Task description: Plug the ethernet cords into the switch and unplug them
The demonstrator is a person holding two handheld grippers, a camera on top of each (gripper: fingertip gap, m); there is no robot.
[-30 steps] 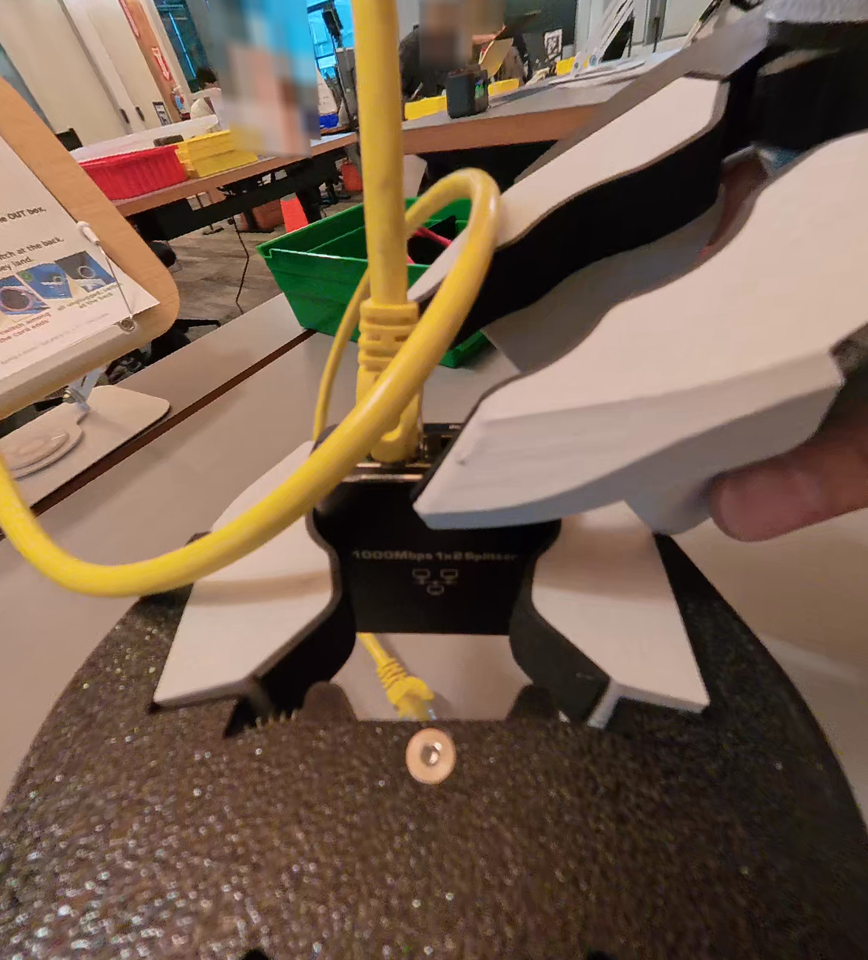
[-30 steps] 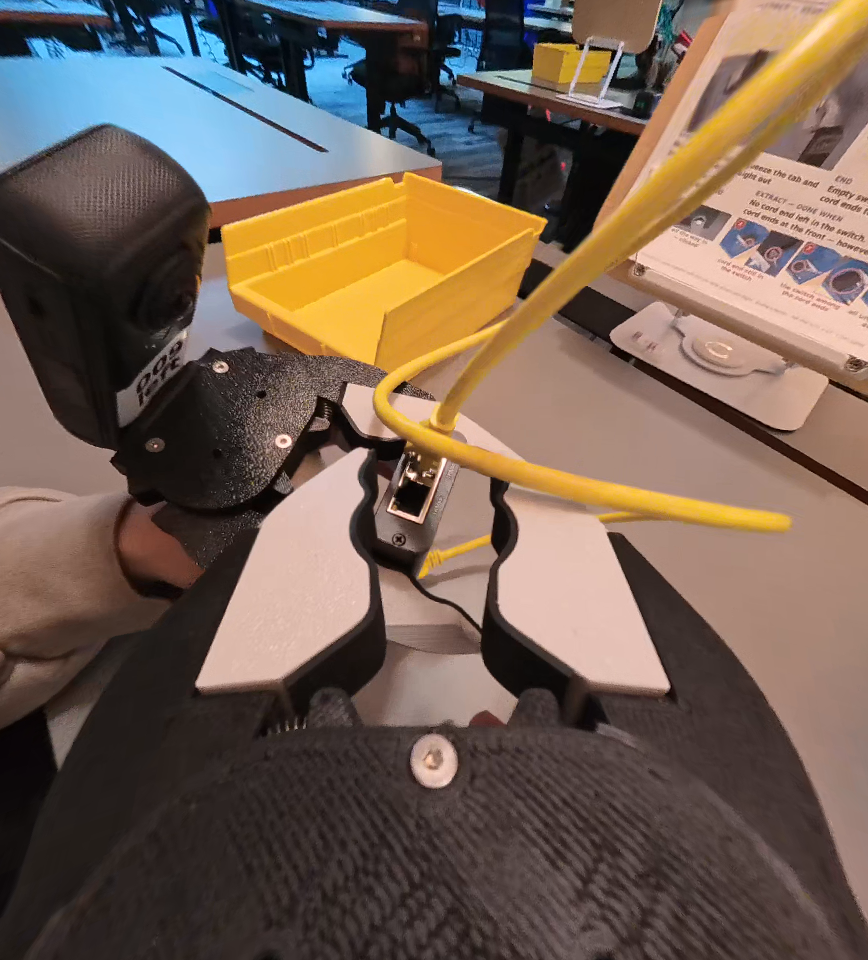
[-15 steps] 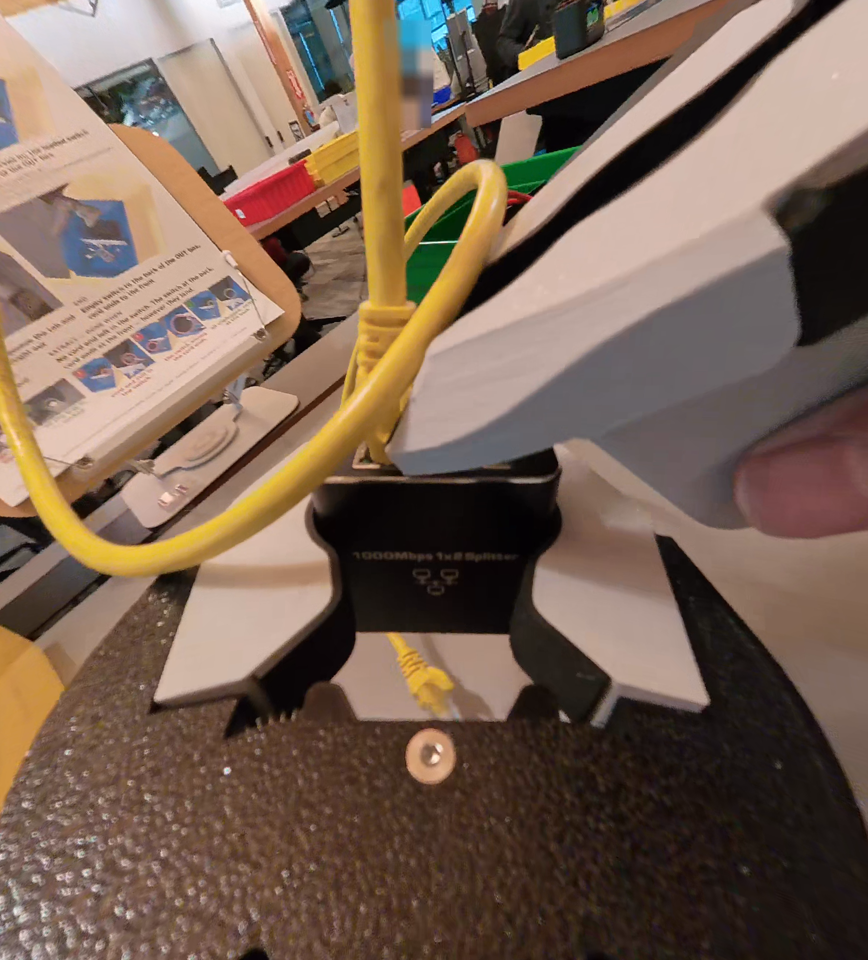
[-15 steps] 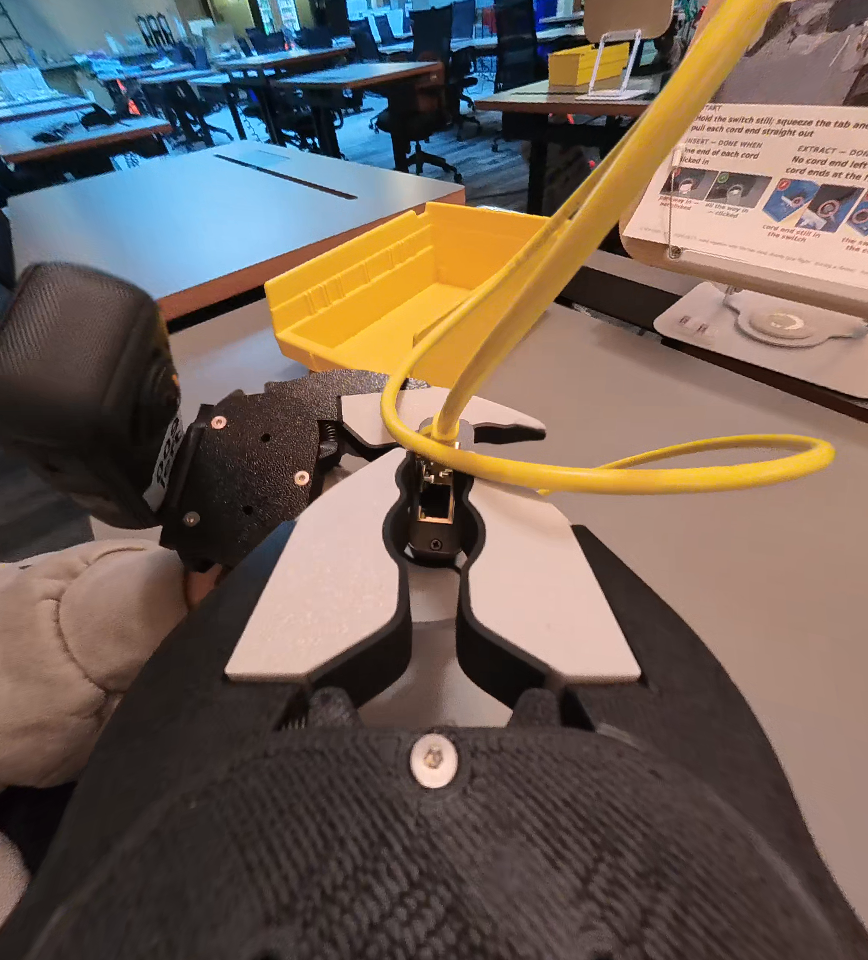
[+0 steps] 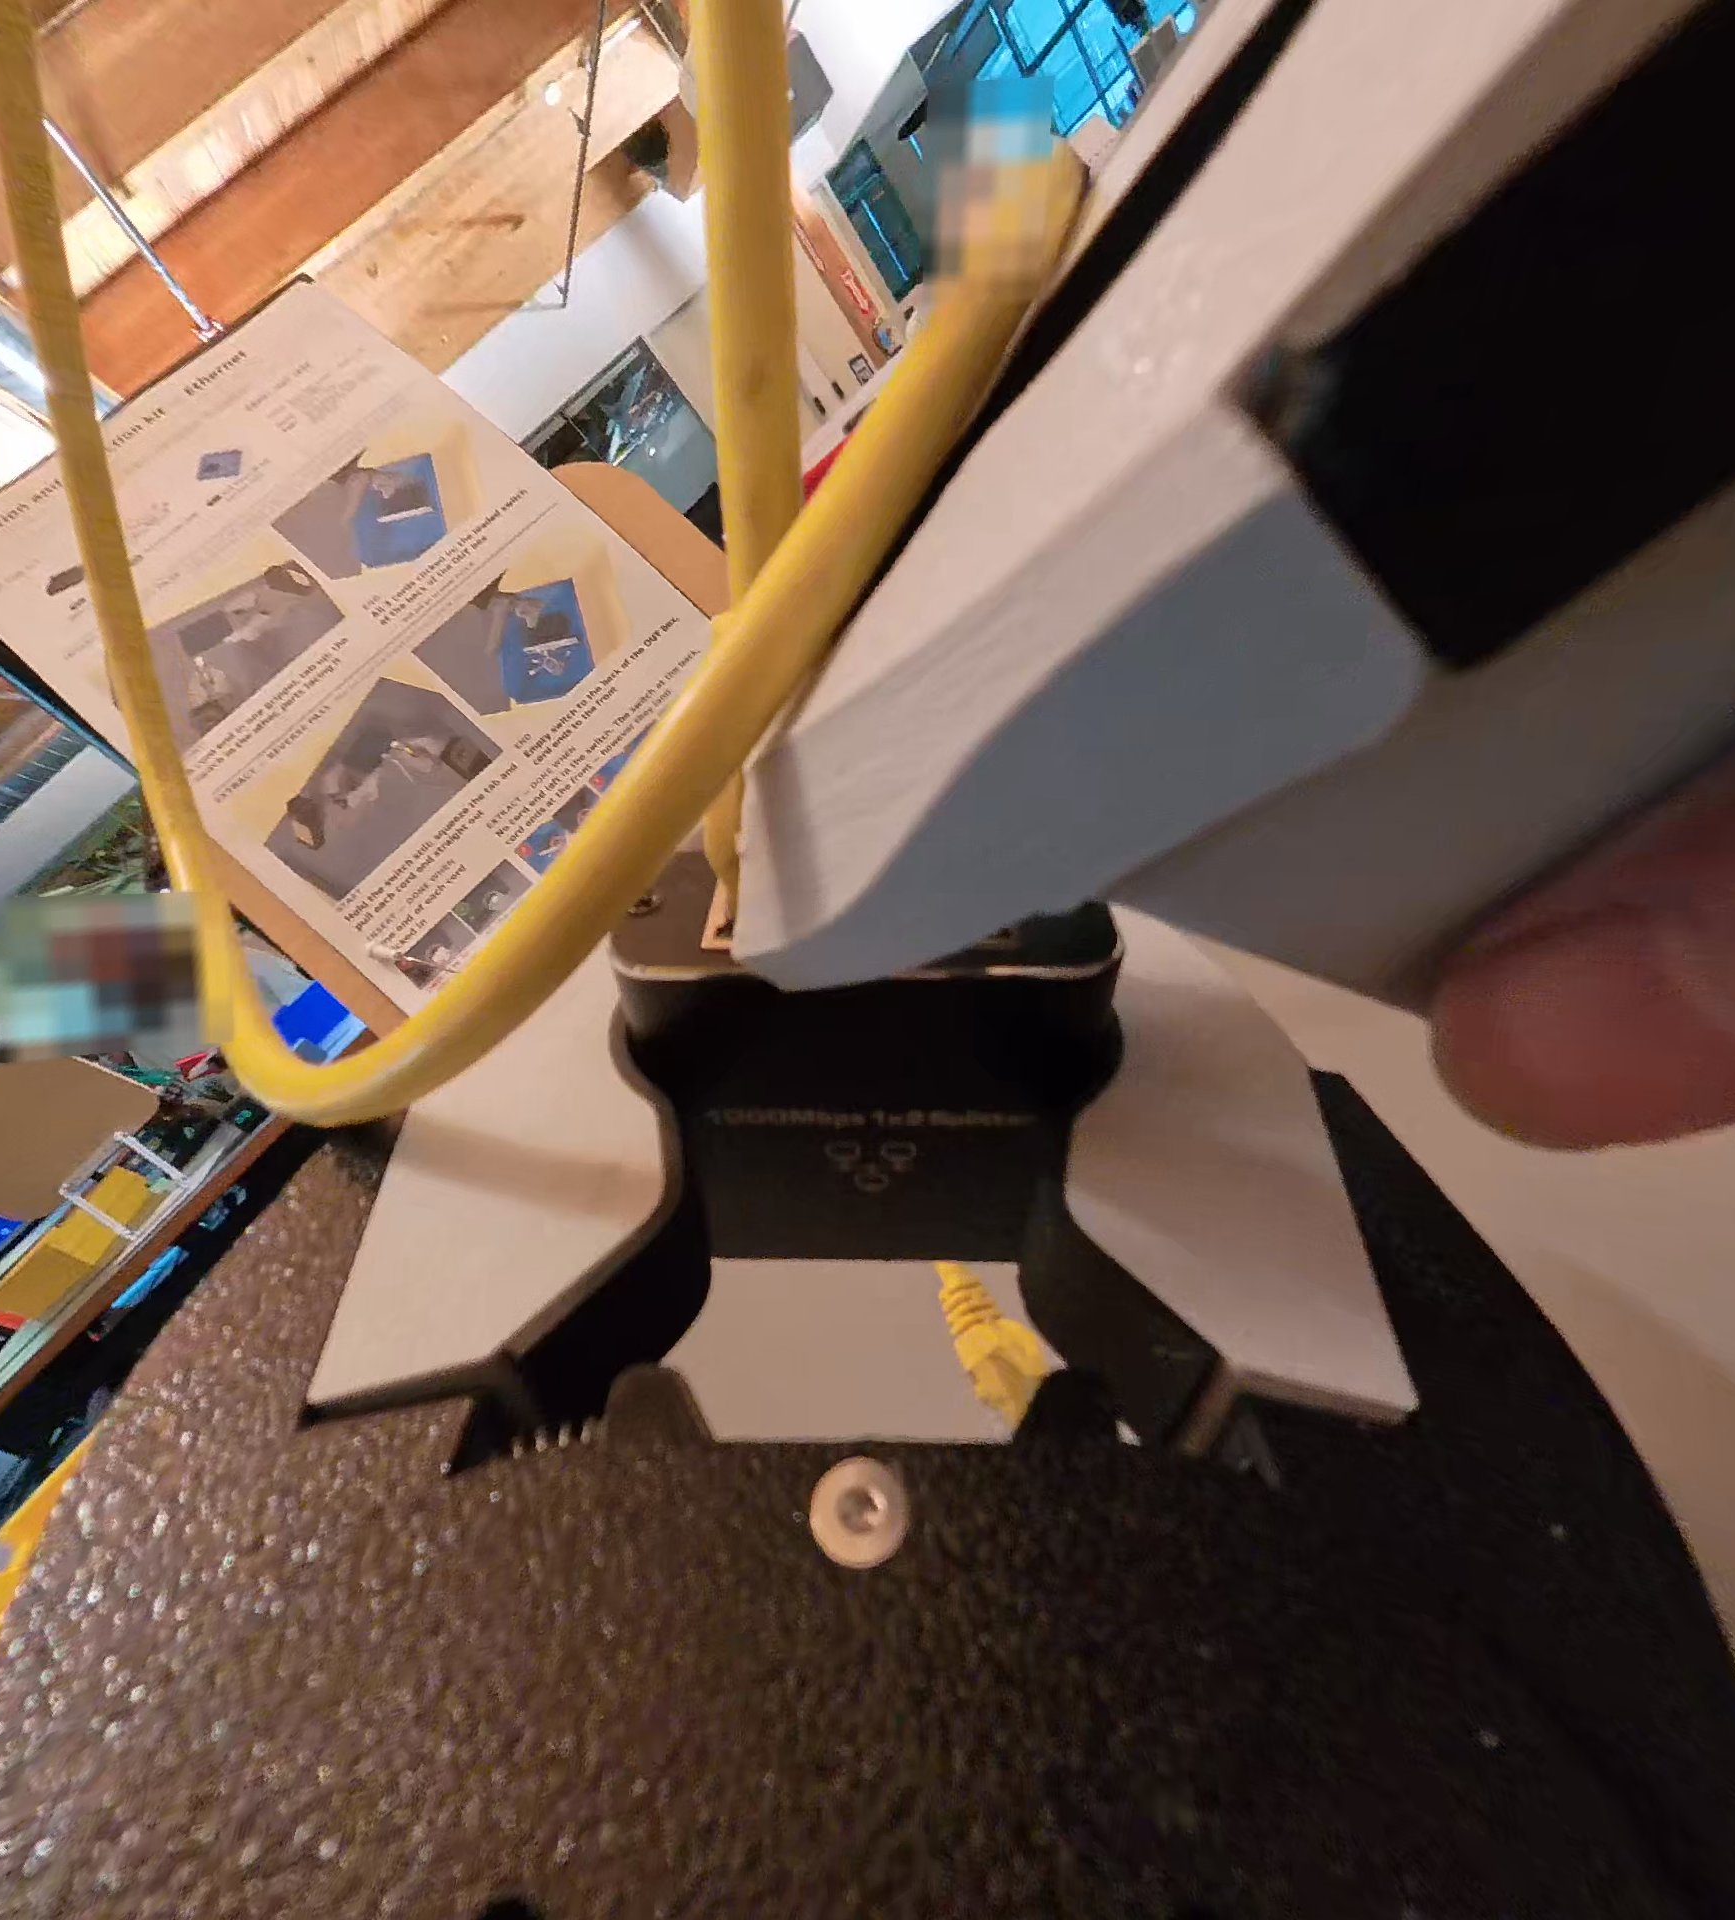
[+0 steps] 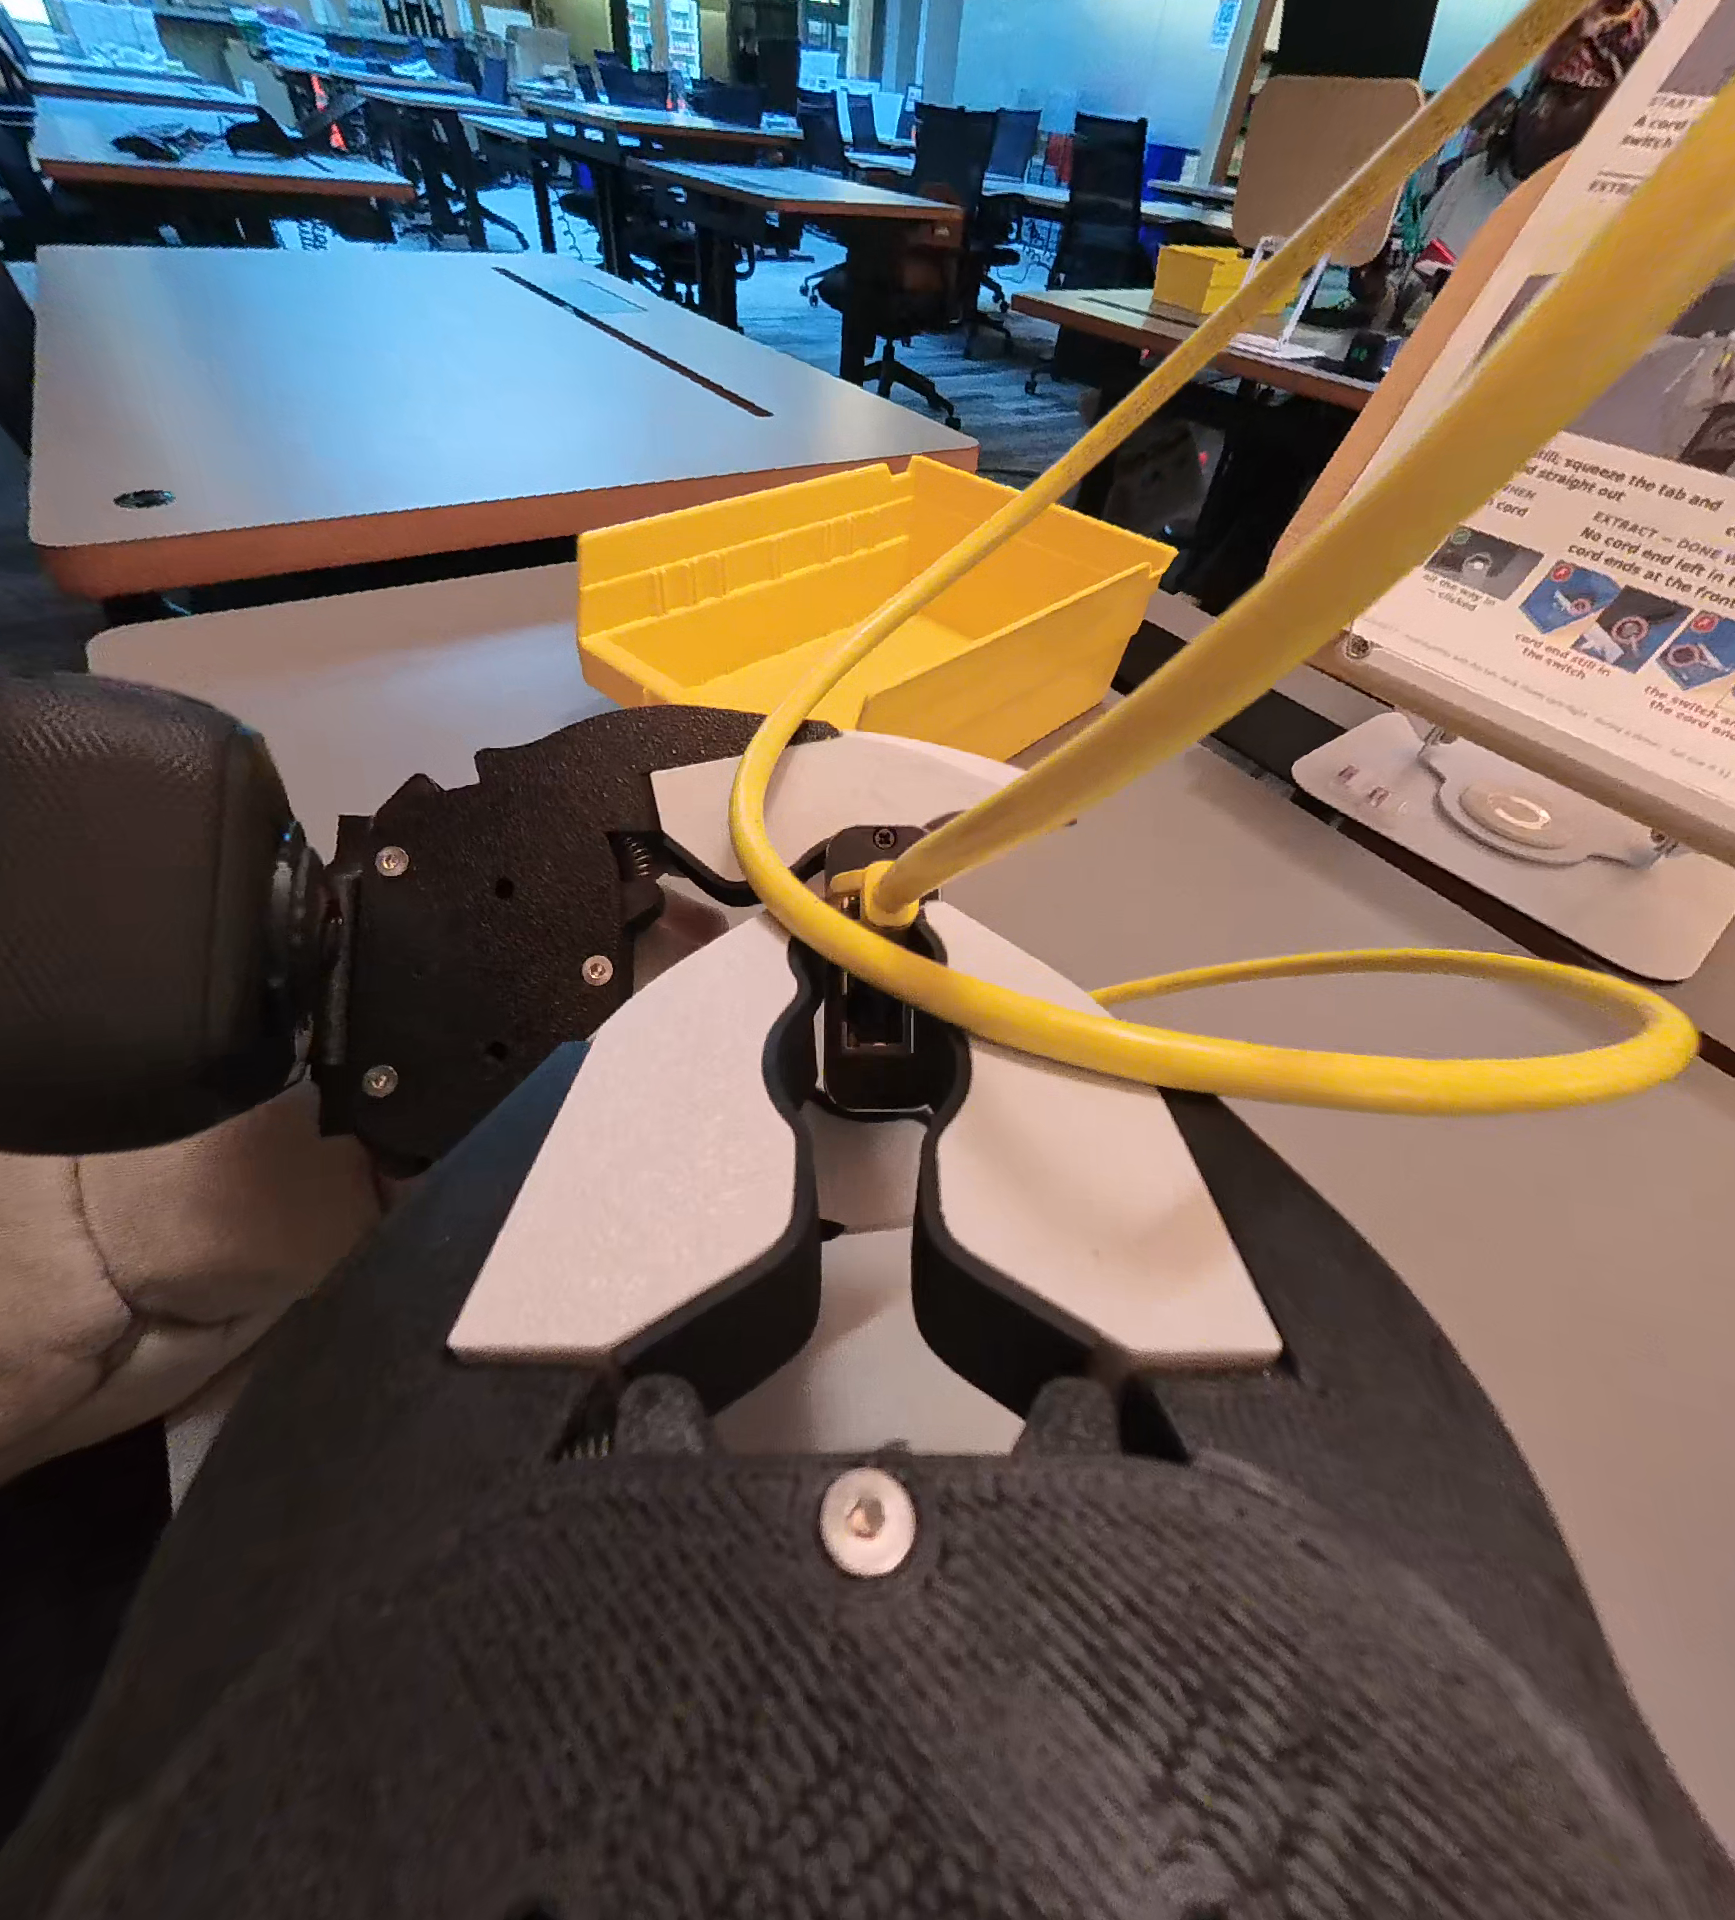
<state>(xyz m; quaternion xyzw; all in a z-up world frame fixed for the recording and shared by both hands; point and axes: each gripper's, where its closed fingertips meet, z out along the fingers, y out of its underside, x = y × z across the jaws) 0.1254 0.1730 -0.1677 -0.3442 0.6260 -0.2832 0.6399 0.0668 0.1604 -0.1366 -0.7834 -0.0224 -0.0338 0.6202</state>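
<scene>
Switch [image 5: 868, 1117] sits clamped in the left gripper [image 5: 868, 1164] above the table, steadying it while the right gripper [image 6: 868, 1049] pinches its far port end beside the plugged cord [image 6: 1206, 1060], likely to unplug.

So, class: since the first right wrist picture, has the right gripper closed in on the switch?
Yes. The right gripper now has its fingers hugging the switch, which sat beyond them before, against the yellow bin.

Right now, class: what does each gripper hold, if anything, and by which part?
The left gripper clamps the black switch by its two side walls. The right gripper is closed around the switch's port end, by the plugged-in yellow cord.
</scene>
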